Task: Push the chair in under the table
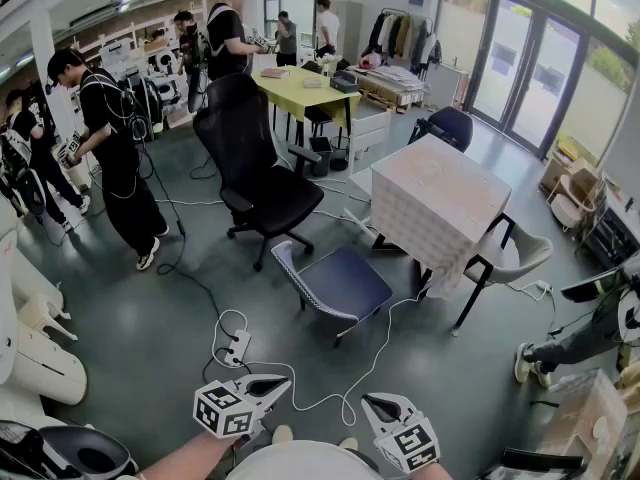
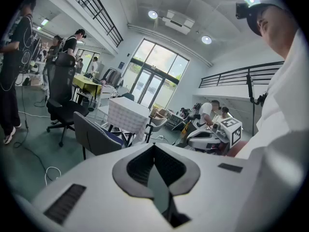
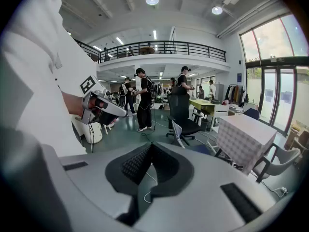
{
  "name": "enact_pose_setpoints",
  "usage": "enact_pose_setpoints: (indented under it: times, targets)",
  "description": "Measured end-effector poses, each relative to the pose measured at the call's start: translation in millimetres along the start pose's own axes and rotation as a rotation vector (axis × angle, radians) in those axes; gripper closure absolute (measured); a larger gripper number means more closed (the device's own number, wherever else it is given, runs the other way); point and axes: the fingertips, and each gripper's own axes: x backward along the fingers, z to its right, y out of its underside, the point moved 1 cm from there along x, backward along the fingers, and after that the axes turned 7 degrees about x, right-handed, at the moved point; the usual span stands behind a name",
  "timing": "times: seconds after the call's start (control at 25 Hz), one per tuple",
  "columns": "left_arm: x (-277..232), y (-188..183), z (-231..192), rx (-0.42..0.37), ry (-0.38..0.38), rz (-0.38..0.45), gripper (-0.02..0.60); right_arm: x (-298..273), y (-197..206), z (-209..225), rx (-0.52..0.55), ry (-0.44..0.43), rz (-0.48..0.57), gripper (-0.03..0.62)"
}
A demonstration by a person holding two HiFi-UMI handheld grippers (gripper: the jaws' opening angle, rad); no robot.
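Chair (image 1: pixel 335 283) with the blue seat is what needs shifting, and from where I stand neither tool has reached it. Closest to the person, the left gripper (image 1: pixel 280 385) and right gripper (image 1: pixel 372 402) are held low in front of the body, side by side and tipped a little downward. Each has its jaws pressed together with nothing between them, which is plain in both gripper views.

On the floor just ahead lie a white power strip (image 1: pixel 238 348) and a looping white cable (image 1: pixel 330 400), between the grippers and the chair's legs. Past them the chair stands pulled out, its backrest on the near-left side and its seat pointing up and to the right at the table (image 1: pixel 440 203) draped in a checked cloth. Its back-to-front line runs along that diagonal, so I reckon the push has to go that way. The left gripper sits almost straight behind the backrest and looks the nearer.

A black office chair (image 1: pixel 255 168) stands farther back.
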Motion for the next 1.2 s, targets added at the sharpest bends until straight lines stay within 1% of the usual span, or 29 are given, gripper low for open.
enact_pose_setpoints:
  times: [0.12, 0.28, 0.4, 0.56, 0.64, 0.76, 0.8, 0.84, 0.96, 1.08, 1.2]
  targets:
    - [-6.9, -5.8, 0.1, 0.001, -0.001, 0.001, 0.571, 2.5, -4.1, 4.7, -0.002, 0.006, 0.001, 0.58]
    - [-28.9, -5.9, 11.3, 0.006, -0.007, 0.002, 0.571, 21.0, 11.0, 18.0, 0.011, 0.0, -0.027, 0.58]
    - [-39.0, -5.2, 24.6, 0.017, -0.032, 0.022, 0.571, 36.9, 20.9, 29.9, 0.002, -0.014, -0.018, 0.58]
    - [-51.7, -2.9, 31.8, 0.063, -0.098, 0.057, 0.569, 51.7, 35.8, 48.5, -0.006, -0.048, 0.016, 0.579]
    - [-58.7, -2.6, 31.2, 0.073, -0.14, 0.074, 0.569, 55.1, 46.5, 58.2, -0.01, -0.048, 0.029, 0.577]
    - [-65.4, -0.2, 27.2, 0.101, -0.202, 0.092, 0.568, 60.0, 58.4, 67.6, -0.022, -0.061, 0.027, 0.564]
    - [-66.8, 0.2, 24.0, 0.119, -0.219, 0.095, 0.565, 60.1, 61.0, 70.2, -0.026, -0.067, 0.024, 0.53]
    - [-68.0, -0.5, 19.4, 0.134, -0.234, 0.098, 0.552, 59.2, 62.1, 73.7, -0.03, -0.068, 0.026, 0.479]
    - [-76.1, -10.8, -4.1, 0.158, -0.277, 0.098, 0.498, 52.2, 60.9, 91.9, -0.033, -0.045, 0.041, 0.467]
    - [-92.5, -26.8, -35.8, 0.191, -0.301, 0.092, 0.464, 46.6, 58.2, 113.3, -0.045, -0.002, 0.033, 0.461]
    - [-113.9, -50.4, -84.8, 0.248, -0.315, 0.091, 0.429, 32.4, 49.5, 140.7, -0.061, 0.052, 0.011, 0.453]
